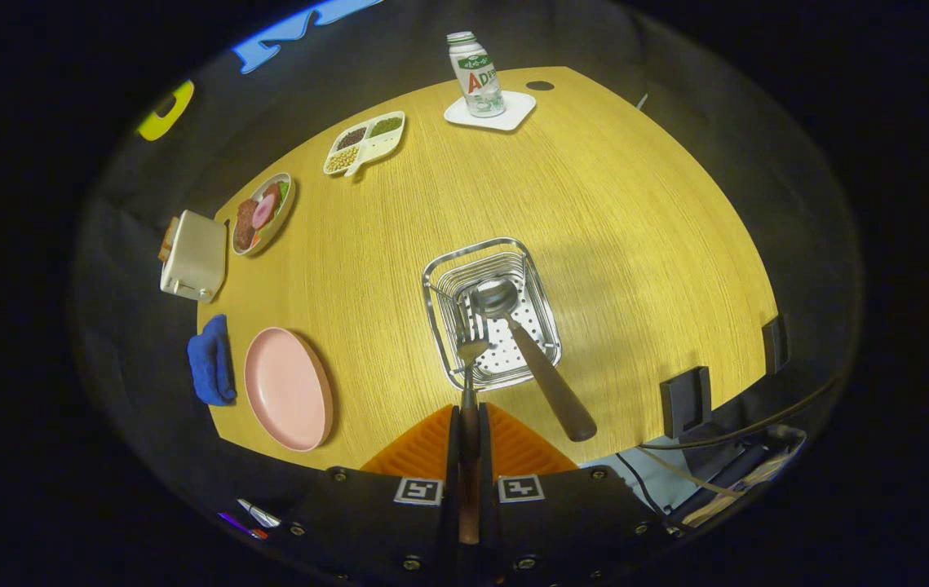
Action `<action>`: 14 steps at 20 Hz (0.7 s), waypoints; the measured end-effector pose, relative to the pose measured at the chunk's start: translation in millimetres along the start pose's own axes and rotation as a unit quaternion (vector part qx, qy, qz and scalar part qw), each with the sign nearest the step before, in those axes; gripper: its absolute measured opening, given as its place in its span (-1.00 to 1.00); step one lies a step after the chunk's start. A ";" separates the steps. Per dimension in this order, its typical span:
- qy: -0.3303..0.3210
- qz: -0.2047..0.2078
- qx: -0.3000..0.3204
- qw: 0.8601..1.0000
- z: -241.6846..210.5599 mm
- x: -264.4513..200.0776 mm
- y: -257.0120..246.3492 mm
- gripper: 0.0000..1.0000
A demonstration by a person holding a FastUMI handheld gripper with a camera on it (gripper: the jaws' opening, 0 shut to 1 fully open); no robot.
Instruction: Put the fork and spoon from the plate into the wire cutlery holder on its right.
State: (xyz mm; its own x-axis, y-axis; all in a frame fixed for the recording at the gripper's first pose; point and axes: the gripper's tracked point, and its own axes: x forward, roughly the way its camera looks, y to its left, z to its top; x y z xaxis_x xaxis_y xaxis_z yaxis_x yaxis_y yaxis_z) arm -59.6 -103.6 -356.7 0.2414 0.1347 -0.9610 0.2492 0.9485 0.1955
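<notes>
I have the gripper [469,424] clenched on the fork [470,346], both fingers pressing its handle, and its tines reach over the near rim into the wire cutlery holder [441,322]. The spoon [525,346] already sits there, bowl down on the perforated base, handle leaning out over the near right rim. The pink plate [285,387] lies bare to the holder's left on the wooden table [635,228], just beside a blue cloth [210,360].

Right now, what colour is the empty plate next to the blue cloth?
Pink. The plate shows best in the gripper view, left of the hand-held gripper, which is shut on the fork.
</notes>
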 end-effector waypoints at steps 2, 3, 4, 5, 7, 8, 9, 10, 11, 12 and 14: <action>-0.012 -0.003 -0.001 1.000 6.7 -5.0 -1.5 -0.79; -0.018 -0.005 -0.002 1.000 9.5 -8.2 -2.5 -0.79; -0.022 -0.005 -0.003 1.000 10.0 -10.4 -2.8 -0.79; -0.028 -0.005 -0.002 1.000 11.4 -13.1 -3.2 -0.79; -0.039 -0.001 0.003 0.999 13.8 -19.3 -0.2 -0.76; -0.048 0.004 0.006 0.999 15.3 -22.7 0.5 -0.72; -0.056 0.003 0.005 0.998 17.1 -26.4 0.0 -0.66; -0.066 0.001 0.004 0.998 19.4 -30.0 -2.1 -0.64; -0.077 0.001 0.005 0.997 23.2 -34.0 -2.7 -0.64; -0.086 0.003 0.006 0.996 28.8 -38.3 2.0 -0.64; -0.104 0.006 0.010 0.994 33.8 -45.4 -0.8 -0.64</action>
State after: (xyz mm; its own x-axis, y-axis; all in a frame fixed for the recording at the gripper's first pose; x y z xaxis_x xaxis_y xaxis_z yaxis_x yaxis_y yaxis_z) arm -39.1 -120.1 -306.7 0.4332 0.0826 -0.8975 0.2627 0.9410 0.2134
